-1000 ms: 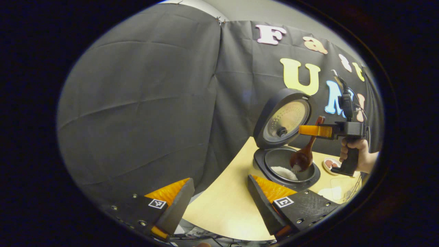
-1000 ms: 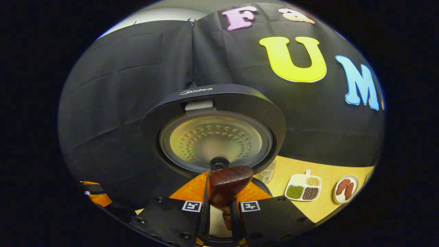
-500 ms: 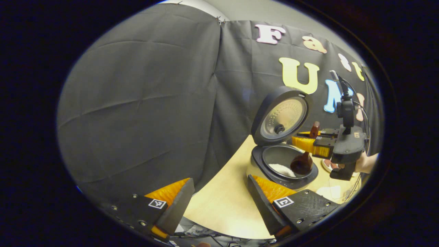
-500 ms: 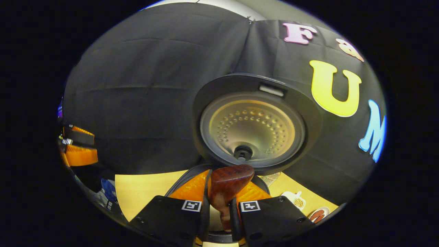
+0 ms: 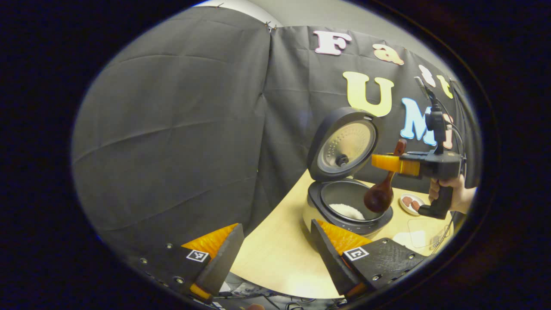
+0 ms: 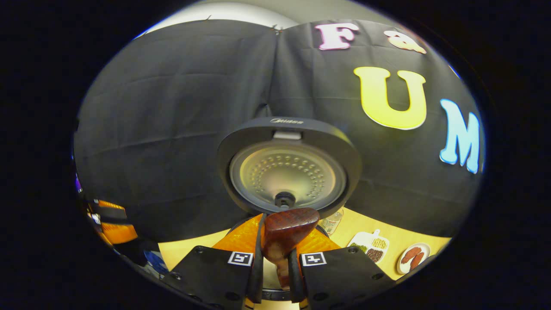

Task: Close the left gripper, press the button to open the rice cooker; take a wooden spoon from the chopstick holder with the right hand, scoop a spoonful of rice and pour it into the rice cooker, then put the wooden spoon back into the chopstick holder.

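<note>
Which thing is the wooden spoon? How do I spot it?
Find the big round rice cooker on the yellow table, with its lid up. The wooden spoon hangs over its pot, pinched by the right gripper. It's the dark reddish-brown thing with a rounded bowl.

Wooden spoon (image 5: pixel 380 194): dark, glossy, polished wood. Rice cooker (image 5: pixel 344 181): matt dark plastic shell; lid's inner plate (image 6: pixel 287 175) dull brushed metal, dimpled. Bench (image 5: pixel 280 254): smooth pale wood-look top, slight sheen. Booth wall: matt creased cloth.

Raised lid (image 5: pixel 344 144) behind open pot (image 5: pixel 349 206).
</note>
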`<state>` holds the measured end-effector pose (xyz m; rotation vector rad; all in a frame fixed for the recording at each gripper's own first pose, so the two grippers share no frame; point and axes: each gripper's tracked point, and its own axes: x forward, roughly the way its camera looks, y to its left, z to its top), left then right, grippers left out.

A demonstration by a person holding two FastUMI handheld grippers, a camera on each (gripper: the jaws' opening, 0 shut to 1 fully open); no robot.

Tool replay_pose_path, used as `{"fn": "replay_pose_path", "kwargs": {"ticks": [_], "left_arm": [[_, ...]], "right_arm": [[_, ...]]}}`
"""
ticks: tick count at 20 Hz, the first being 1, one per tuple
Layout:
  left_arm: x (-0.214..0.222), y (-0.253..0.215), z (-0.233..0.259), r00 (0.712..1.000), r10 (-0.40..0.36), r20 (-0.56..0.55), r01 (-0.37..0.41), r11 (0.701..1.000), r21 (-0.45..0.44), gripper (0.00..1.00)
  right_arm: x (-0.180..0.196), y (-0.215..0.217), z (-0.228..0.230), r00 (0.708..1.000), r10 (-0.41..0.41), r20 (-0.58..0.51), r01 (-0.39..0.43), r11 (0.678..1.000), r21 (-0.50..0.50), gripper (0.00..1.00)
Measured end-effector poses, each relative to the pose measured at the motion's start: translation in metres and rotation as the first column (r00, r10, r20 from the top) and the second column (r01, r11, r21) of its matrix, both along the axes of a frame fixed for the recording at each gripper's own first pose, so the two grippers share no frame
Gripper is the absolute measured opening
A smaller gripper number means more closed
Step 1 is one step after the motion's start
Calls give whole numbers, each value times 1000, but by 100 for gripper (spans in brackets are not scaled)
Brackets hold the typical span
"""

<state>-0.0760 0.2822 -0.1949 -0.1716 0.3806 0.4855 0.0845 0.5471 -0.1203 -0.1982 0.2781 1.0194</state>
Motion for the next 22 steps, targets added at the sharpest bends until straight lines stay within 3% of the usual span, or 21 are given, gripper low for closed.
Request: {"fn": "replay_pose_path", "kwargs": {"ticks": [7,12,16,22], "left_arm": [[40,-48,11,991,-132,20,132,991,9,98],[69,-97,18,969,-246,23,245,969,19,98],[92,-142,33,950,-312,31,310,950,45,99],[125,-219,51,921,-385,52,383,922,46,99]], "right_arm": [[27,-73,52,982,-154,-110,169,976,140,27],[48,-158,73,948,-289,-137,311,931,190,27],[68,-248,90,898,-408,-163,437,867,237,27],[86,-382,80,782,-568,-257,621,749,233,27]]}}
